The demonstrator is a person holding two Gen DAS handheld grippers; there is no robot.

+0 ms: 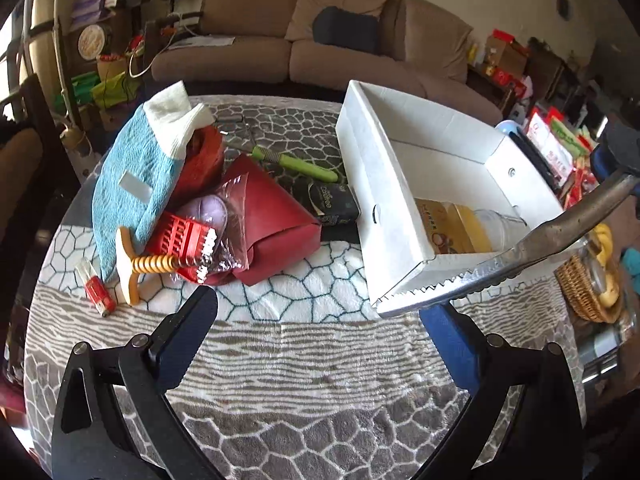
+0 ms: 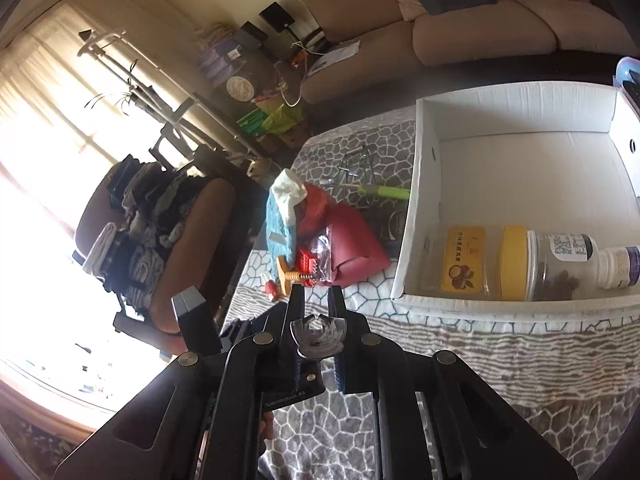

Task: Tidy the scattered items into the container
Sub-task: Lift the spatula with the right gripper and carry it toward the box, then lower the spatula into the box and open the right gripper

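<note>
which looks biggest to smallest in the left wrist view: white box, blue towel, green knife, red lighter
1. white box
2. blue towel
3. green knife
4. red lighter
Knife versus lighter is unsure: the lighter lies nearer the camera.

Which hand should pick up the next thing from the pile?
Left, probably. The left gripper is open and empty, facing the pile. The right gripper is shut on metal tongs that reach toward the white box.
</note>
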